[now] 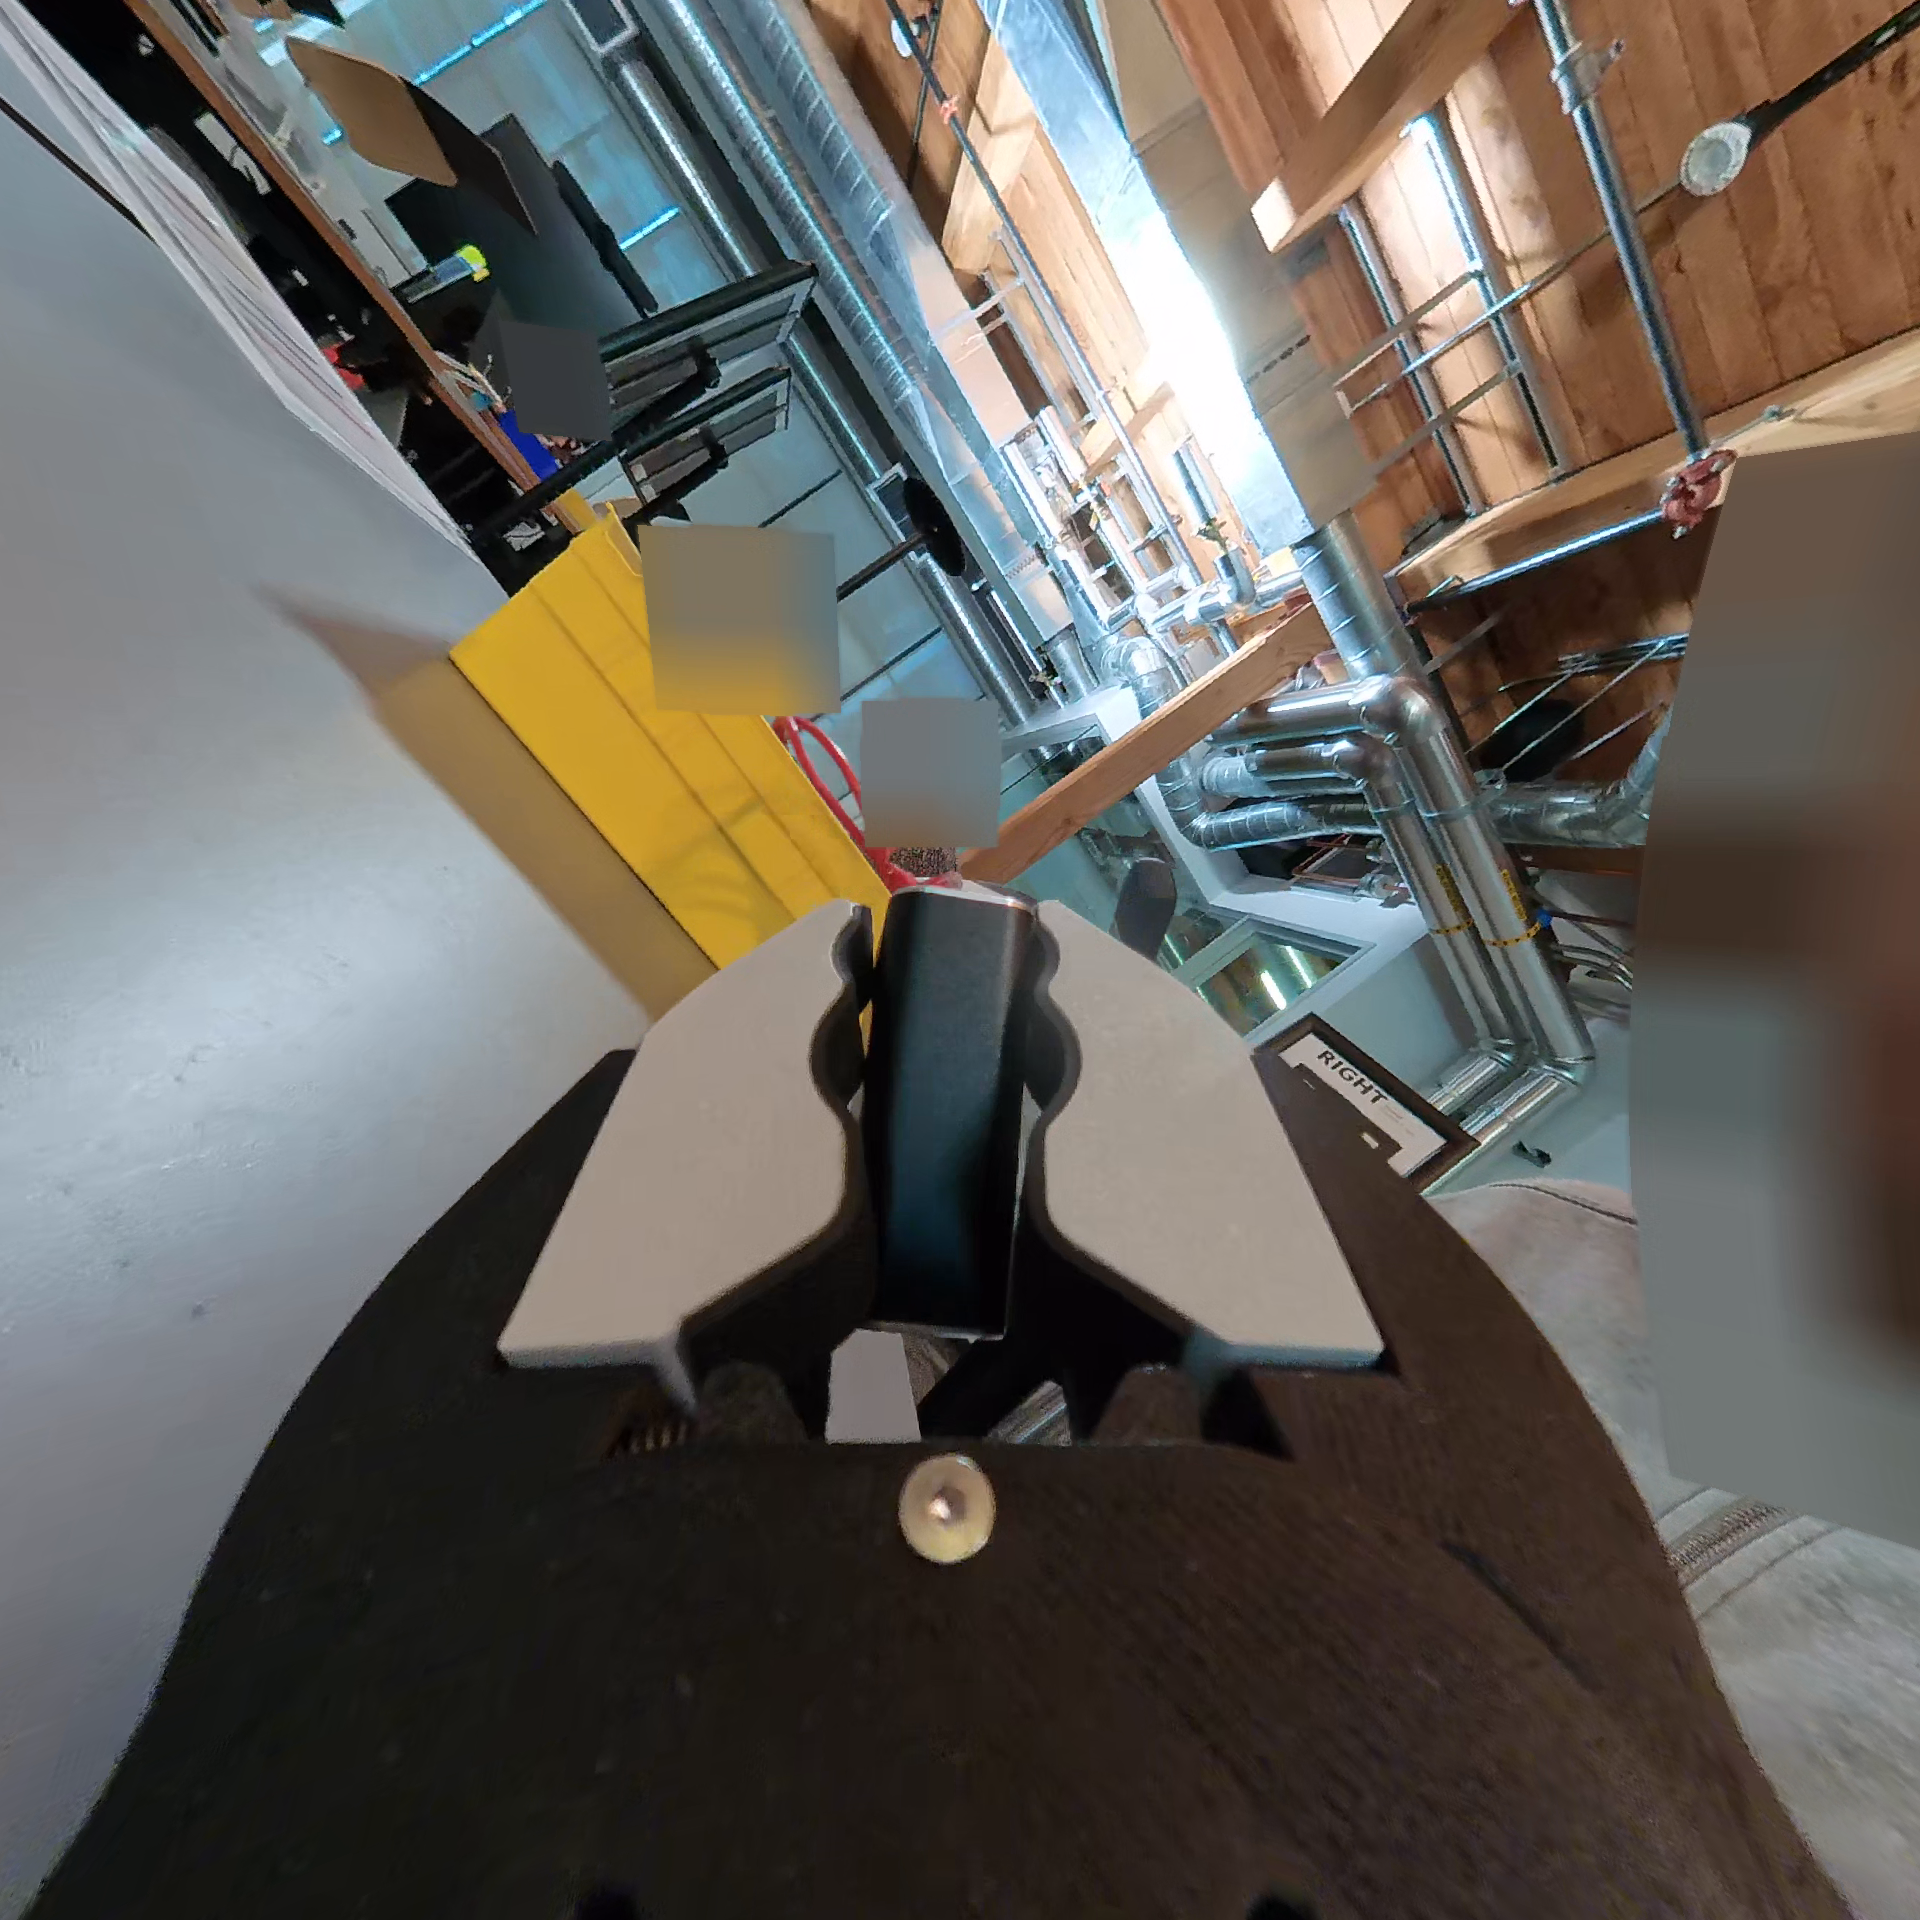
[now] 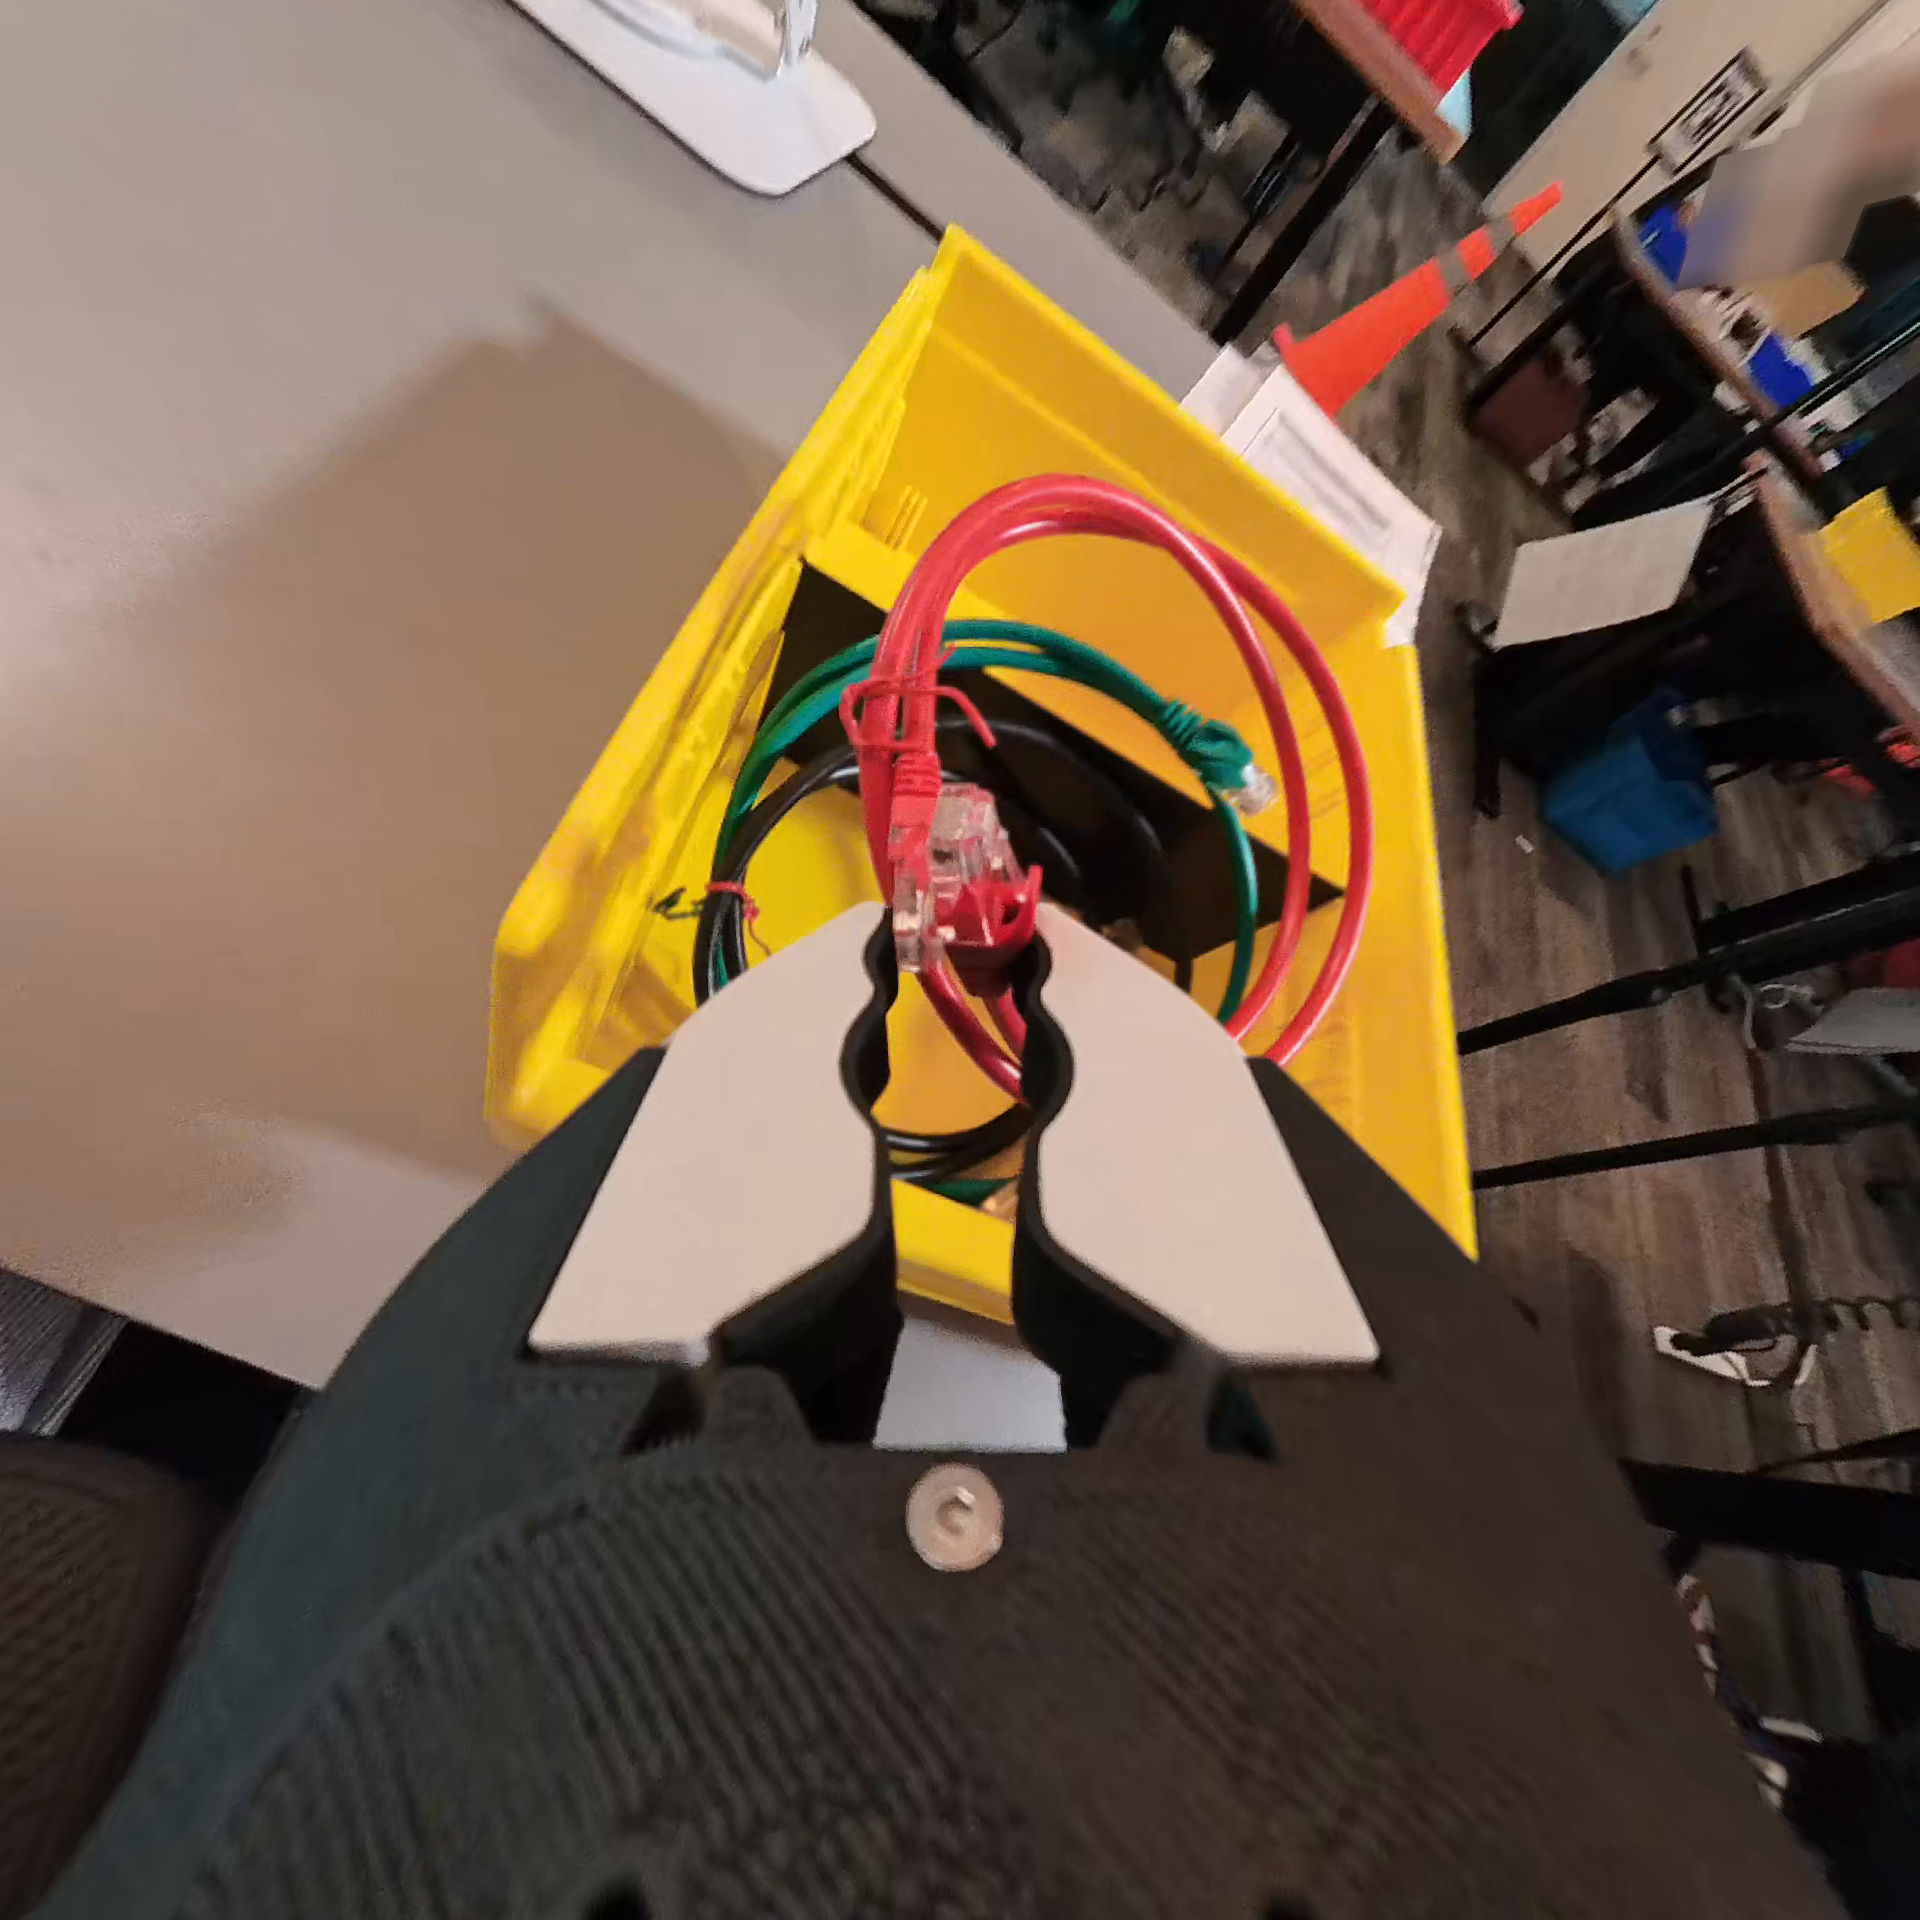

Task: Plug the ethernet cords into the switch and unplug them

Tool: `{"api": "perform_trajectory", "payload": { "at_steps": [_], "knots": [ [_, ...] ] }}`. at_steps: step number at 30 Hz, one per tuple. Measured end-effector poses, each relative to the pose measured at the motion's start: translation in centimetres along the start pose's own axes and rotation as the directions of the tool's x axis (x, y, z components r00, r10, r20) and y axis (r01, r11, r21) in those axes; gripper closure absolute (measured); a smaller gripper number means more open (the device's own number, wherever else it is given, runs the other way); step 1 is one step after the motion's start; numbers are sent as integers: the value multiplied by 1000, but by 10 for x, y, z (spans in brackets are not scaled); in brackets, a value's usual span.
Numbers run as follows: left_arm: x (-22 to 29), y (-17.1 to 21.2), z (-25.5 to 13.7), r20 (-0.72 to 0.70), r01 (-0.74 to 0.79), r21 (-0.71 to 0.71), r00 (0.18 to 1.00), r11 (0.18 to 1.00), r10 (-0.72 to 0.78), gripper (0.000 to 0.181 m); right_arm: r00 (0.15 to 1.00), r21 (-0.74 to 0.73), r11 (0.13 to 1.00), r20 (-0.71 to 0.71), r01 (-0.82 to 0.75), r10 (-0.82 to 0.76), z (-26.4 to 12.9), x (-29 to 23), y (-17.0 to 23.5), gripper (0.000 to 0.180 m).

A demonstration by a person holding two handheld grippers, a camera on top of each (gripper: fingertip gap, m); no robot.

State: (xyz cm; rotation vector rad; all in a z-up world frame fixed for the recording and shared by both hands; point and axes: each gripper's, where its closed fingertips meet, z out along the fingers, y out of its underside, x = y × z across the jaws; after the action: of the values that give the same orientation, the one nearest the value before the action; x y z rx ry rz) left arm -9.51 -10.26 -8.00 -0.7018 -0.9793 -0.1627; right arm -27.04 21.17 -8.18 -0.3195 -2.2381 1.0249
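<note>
The left gripper [image 1: 948, 914] is clenched on a black, box-shaped switch [image 1: 940, 1122] at centre frame of the left wrist view, the switch's long axis running along the fingers and pointing up and away toward the ceiling pipes; its ports are not visible from here. In the right wrist view, the right gripper [image 2: 961, 940] grasps the red ethernet cord [image 2: 1288, 727] just behind its red boot, low centre of the frame, the cord's loops arching toward the upper right over the yellow bin [image 2: 1091, 416]. Two clear plugs [image 2: 961, 831] sit bunched at the fingertips, pointing up and slightly left, and the coil looks tied together near them. A green cord [image 2: 1091, 665] and a black cord [image 2: 727, 935] lie coiled inside the bin, which rests at the edge of the counter [image 2: 312, 520]. The likely trouble: the tied coil dragging or snagging the other cords as it lifts, the second plug blocking the first from a port, or the plug meeting the switch with its latch on the wrong side.
</note>
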Motion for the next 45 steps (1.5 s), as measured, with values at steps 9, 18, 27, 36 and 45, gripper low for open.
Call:
{"api": "perform_trajectory", "payload": {
  "at_steps": [9, 18, 27, 36, 45],
  "knots": [
    [2, 0, -1, -32, 37, -3, 999, 999, -37, 155, 992, -182, 983, 123, -12, 35, 18, -24, 31, 157],
    [2, 0, -1, -36, 47, -5, 998, 999, -47, 155, 976, -188, 974, 153, -129, 158, 26, -26, 37, 128],
    [1, 0, -1, -27, 43, -10, 999, 999, -44, 155, 935, 169, 922, 119, -350, 333, -6, 12, -13, 127],
    [2, 7, 2, -19, 37, -54, 999, 998, -38, 155, 950, 565, 787, 300, -248, 84, -44, -85, -130, 139],
    [14, 24, 17, -146, 237, -36, 960, 971, -240, 155, 863, 621, 781, 352, 74, -362, -25, -262, -162, 119]
  ]
}}
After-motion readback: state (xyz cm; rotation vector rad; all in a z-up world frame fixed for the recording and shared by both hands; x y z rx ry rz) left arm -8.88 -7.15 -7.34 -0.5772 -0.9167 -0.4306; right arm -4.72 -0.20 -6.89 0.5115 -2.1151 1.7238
